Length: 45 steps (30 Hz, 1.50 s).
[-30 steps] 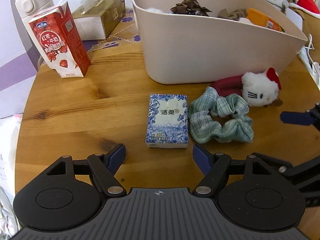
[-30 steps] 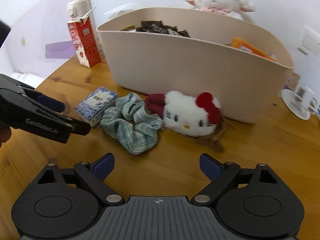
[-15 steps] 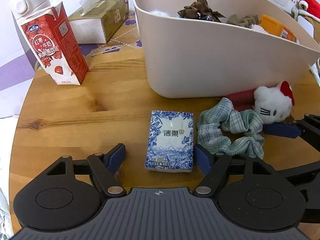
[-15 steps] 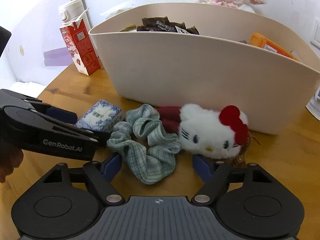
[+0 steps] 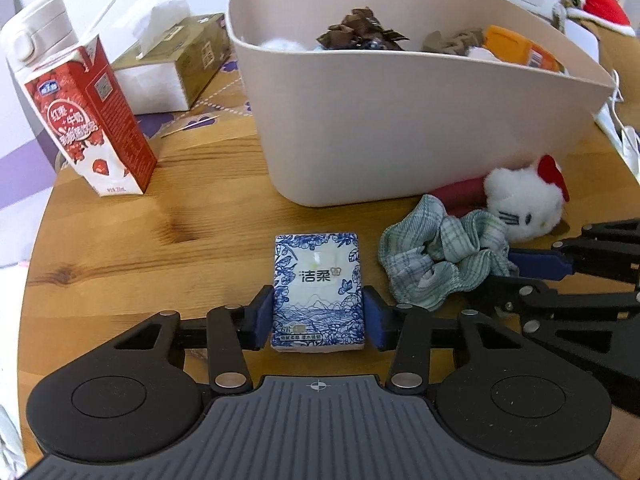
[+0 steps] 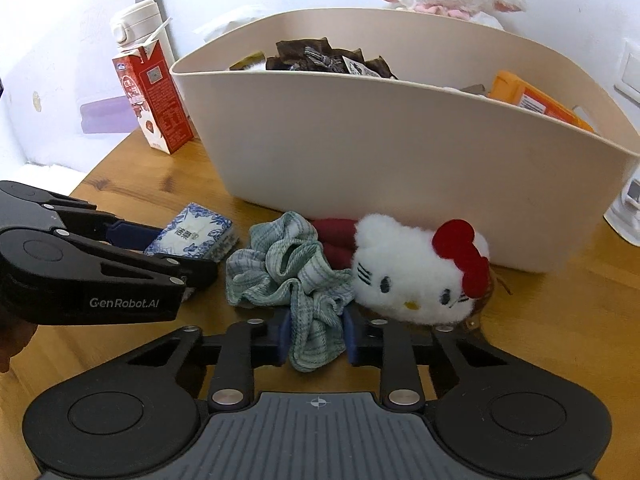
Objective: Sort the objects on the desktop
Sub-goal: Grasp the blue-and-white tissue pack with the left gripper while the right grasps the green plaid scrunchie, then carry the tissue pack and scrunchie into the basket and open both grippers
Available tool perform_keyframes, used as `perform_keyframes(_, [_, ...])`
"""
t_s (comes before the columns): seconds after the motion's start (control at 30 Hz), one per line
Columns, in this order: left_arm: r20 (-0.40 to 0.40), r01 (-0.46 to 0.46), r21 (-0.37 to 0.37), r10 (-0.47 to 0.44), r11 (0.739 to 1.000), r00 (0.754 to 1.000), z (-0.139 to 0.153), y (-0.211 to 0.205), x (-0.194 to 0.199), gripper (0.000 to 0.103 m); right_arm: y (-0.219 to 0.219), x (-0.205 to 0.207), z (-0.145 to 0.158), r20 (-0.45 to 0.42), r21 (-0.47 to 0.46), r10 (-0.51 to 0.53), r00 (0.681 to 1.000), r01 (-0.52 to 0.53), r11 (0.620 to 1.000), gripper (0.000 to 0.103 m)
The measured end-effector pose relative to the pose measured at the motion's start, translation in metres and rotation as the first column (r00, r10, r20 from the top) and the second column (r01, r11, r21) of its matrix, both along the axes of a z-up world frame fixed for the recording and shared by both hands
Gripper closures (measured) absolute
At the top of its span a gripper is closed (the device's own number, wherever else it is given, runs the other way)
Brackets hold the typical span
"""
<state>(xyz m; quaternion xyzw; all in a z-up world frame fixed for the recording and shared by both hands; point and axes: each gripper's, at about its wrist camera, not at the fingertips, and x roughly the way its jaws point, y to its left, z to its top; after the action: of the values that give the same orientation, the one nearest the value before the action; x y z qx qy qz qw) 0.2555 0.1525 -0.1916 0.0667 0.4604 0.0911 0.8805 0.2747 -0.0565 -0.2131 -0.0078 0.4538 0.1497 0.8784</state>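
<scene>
Both claws gripping, ready to lift into the bin

Left gripper is closing on the blue-and-white tissue packet near the wooden tabletop's front edge; right gripper pinches the green checked fabric scrunchie. Lift both straight, clearing the beige plastic bin's rim.

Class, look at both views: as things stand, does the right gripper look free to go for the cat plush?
Probably not yet. The right gripper is shut on the green scrunchie, so its jaws are occupied. The cat plush lies uncovered just beside it, against the beige bin; once the scrunchie is dropped, little seems to block it.
</scene>
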Motion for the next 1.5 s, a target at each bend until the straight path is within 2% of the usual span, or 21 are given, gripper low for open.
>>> perform_keyframes(0.13, [-0.013, 0.028, 0.026, -0.028, 0.999, 1.000, 0.000, -0.002, -0.007, 0.057, -0.005, -0.007, 0.001, -0.008, 0.001, -0.009, 1.000, 0.009, 1.000, 0.082])
perform_keyframes(0.57, [-0.023, 0.054, 0.031, -0.054, 0.998, 0.998, 0.007, 0.001, -0.044, 0.057, -0.024, -0.040, 0.017, 0.002, -0.009, -0.058, 0.998, 0.058, 0.998, 0.082])
perform_keyframes(1.1, [0.054, 0.136, 0.050, -0.138, 0.989, 0.989, 0.043, -0.023, -0.079, 0.057, -0.053, -0.093, 0.068, 0.087, -0.012, -0.102, 0.991, 0.104, 0.995, 0.082])
perform_keyframes(1.5, [0.141, 0.162, 0.084, -0.173, 0.983, 0.975, 0.083, -0.038, -0.076, 0.057, -0.085, -0.104, 0.108, 0.185, -0.002, -0.160, 0.970, 0.163, 0.987, 0.082])
